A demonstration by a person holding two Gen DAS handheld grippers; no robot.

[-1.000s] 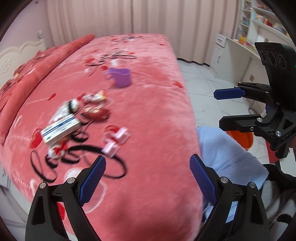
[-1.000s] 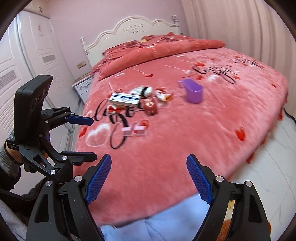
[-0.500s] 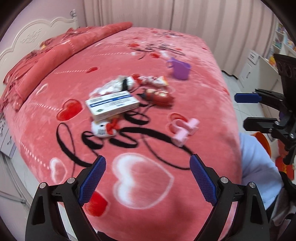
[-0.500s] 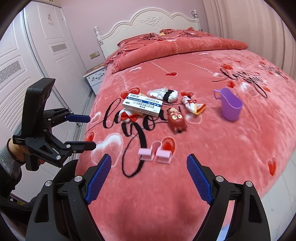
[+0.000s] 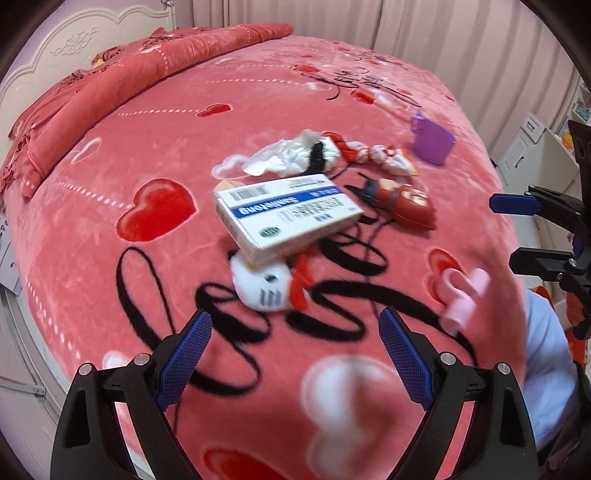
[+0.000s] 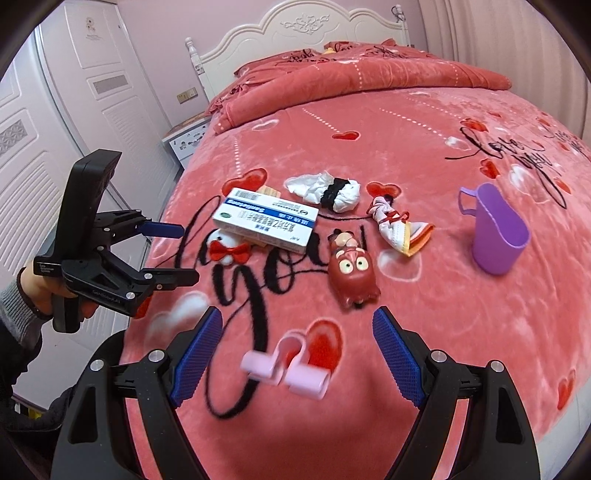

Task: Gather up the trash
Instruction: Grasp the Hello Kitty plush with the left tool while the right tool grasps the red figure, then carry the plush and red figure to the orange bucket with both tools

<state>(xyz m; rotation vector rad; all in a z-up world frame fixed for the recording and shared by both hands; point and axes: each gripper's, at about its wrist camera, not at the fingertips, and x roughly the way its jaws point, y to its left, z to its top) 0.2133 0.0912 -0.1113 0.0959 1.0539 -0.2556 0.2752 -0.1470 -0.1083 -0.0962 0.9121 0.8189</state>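
On the pink bed a white and blue medicine box (image 5: pixel 286 214) (image 6: pixel 266 220) lies partly over a small white plush with a red bow (image 5: pixel 267 282) (image 6: pixel 229 246). Behind it sits a crumpled white tissue with a black band (image 5: pixel 295 155) (image 6: pixel 327 189). A twisted wrapper (image 6: pixel 399 224), a dark red toy figure (image 6: pixel 352 275) (image 5: pixel 406 205) and a pair of pink clips (image 6: pixel 284 371) (image 5: pixel 461 295) lie nearby. My left gripper (image 5: pixel 293 354) hovers open just short of the plush. My right gripper (image 6: pixel 297 360) stands open over the pink clips, holding nothing.
A purple cup (image 6: pixel 493 229) (image 5: pixel 430 138) stands at the right of the litter. A folded red quilt (image 6: pixel 351 81) and white headboard (image 6: pixel 306 33) lie at the far end. White wardrobe doors (image 6: pixel 55 122) and a bedside cabinet (image 6: pixel 184 142) flank the bed's left side.
Both grippers have swung in over the bed and come closer to the litter, which now fills the middle of each view. Both sets of jaws stay equally wide.
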